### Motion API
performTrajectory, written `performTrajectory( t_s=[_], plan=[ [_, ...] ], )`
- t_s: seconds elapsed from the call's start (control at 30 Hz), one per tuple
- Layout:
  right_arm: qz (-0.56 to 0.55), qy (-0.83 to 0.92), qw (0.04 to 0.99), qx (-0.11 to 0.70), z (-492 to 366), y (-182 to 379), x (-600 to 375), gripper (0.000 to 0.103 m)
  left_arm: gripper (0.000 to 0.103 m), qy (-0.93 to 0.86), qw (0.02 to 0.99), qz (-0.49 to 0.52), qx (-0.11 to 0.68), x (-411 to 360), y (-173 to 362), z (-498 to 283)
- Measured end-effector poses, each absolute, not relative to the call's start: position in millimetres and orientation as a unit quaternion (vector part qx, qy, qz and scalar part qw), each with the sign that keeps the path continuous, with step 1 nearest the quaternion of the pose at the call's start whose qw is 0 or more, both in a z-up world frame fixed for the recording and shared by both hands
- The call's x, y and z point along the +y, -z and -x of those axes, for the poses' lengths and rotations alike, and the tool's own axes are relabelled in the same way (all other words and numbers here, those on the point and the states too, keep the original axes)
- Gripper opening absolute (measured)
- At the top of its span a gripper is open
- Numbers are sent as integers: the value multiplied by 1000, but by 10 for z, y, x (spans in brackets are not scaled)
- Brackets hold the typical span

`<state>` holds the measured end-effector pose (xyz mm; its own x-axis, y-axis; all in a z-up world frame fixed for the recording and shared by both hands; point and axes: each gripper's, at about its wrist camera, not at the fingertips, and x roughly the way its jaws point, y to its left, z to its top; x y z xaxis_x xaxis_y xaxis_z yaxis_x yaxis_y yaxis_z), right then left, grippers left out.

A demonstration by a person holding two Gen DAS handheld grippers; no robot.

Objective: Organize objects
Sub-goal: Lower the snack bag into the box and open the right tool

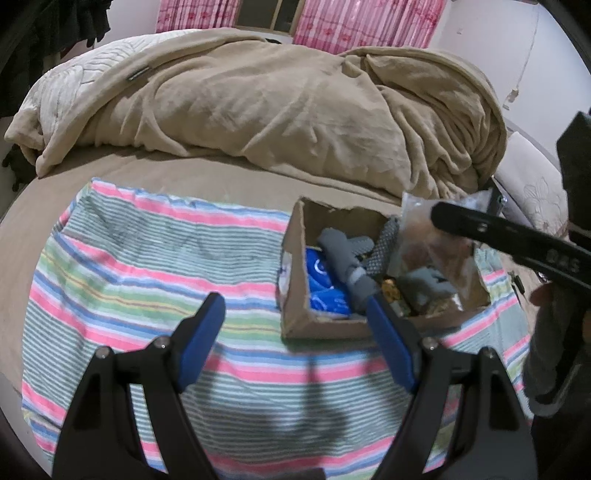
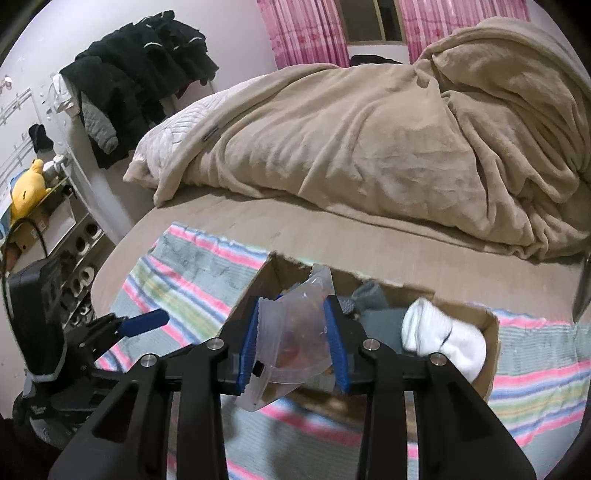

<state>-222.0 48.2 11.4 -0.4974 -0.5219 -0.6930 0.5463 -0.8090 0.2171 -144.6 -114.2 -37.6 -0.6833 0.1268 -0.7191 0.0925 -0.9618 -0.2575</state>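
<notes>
A cardboard box sits on a striped cloth on the bed. In it lie grey socks, a blue packet and small items. My right gripper is shut on a clear plastic bag with brownish contents and holds it over the box; the bag also shows in the left wrist view. A white sock lies in the box's right end. My left gripper is open and empty, just in front of the box's near left corner.
A rumpled beige blanket fills the far half of the bed. Pink curtains hang behind. Dark clothes hang at the left wall above shelves with a yellow plush toy. The striped cloth lies left of the box.
</notes>
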Motion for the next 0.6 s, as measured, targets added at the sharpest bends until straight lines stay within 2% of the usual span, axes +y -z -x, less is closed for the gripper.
performTrajectory(
  t_s=[0.3,0.43,0.6],
  plan=[
    [-446,850,280,-12,2453,498,572,36,80,-903,8,406,-141,-1166,464,1521],
    [-445,853,275,3,2340,614,546,37,80,-901,12,411,-140,-1138,500,1517],
    [-439,859,265,15,2264,565,531,47,80,-899,14,416,-134,-1081,503,1465]
  ],
)
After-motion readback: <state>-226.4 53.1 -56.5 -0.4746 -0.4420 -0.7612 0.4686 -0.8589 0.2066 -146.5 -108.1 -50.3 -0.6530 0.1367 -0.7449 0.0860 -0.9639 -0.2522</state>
